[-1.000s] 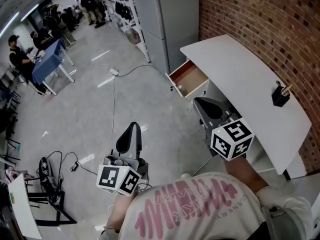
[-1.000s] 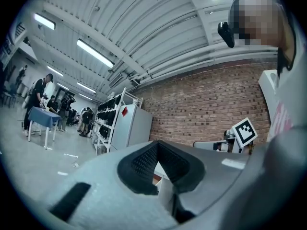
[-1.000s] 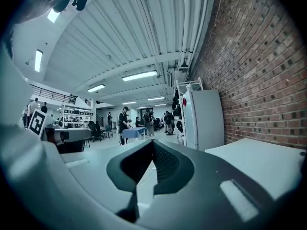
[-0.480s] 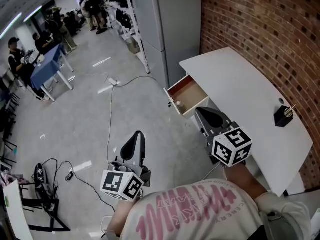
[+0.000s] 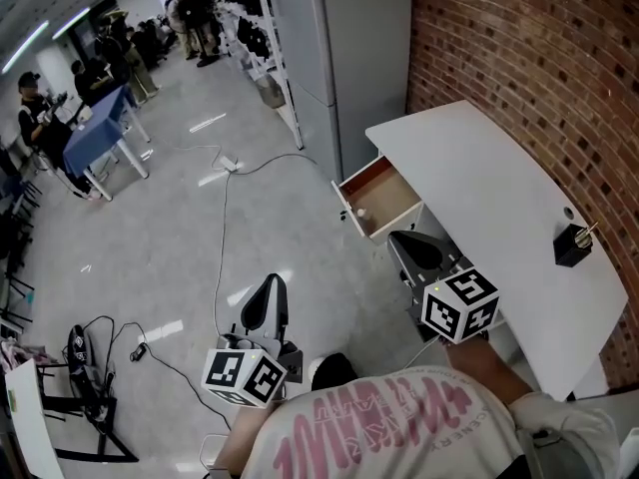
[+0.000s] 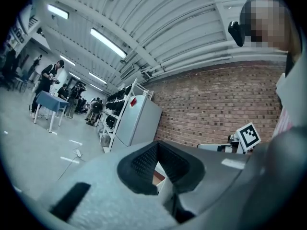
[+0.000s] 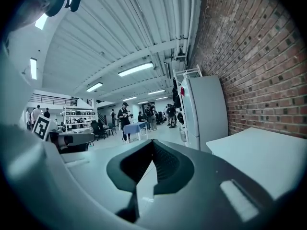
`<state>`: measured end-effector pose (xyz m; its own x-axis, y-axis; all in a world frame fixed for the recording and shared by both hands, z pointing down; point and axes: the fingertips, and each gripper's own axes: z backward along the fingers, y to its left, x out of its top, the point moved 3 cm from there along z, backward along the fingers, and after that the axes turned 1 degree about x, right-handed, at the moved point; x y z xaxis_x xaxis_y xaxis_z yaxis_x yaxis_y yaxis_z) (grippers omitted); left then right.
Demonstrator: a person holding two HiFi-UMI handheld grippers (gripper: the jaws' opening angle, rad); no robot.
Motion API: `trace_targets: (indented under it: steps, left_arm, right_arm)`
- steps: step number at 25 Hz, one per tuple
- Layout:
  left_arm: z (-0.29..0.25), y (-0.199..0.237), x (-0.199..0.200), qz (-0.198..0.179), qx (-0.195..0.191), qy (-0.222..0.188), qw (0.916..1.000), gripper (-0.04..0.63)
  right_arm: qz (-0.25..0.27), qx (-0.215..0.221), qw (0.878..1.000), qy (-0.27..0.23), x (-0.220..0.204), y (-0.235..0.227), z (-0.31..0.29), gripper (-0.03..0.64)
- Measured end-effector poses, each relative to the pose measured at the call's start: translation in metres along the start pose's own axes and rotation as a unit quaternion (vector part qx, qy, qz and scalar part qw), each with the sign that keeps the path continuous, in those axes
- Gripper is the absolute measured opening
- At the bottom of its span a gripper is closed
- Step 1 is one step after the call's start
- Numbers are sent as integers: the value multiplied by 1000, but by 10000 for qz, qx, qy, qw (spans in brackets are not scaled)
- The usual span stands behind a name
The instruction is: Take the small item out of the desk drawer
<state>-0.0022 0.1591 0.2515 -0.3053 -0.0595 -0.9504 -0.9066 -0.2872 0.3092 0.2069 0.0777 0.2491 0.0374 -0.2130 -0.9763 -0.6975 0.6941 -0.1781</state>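
The white desk [image 5: 489, 183] stands against the brick wall, and its drawer [image 5: 377, 200] is pulled out, showing a brown inside. A small white item [image 5: 360, 211] lies near the drawer's front corner. My right gripper [image 5: 418, 250] hangs just short of the drawer, below the desk's edge, with its jaws shut and nothing between them [image 7: 149, 169]. My left gripper [image 5: 265, 302] is over the floor well left of the desk, also shut and empty [image 6: 156, 169]. Through the notch of its jaws the drawer [image 6: 158, 175] shows as a brown patch.
A black object with a brass prong [image 5: 573, 244] sits on the desk's right end. A tall grey cabinet [image 5: 339, 38] stands behind the desk. A cable [image 5: 225, 198] runs over the floor, a stand with wires [image 5: 95, 367] is at lower left, and people stand by a blue table [image 5: 95, 123].
The desk and drawer have slid lower and slightly right in the head view. Both grippers sit a little lower in the picture. A dark shoe now shows between them.
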Motion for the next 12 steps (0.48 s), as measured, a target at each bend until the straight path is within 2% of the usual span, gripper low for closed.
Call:
trace_targets:
  steps: [12]
  left_arm:
    - [-19,49,17,50,-87,17,9999,6]
  right_arm:
    - [38,-62,9998,206,2,13,-51,14]
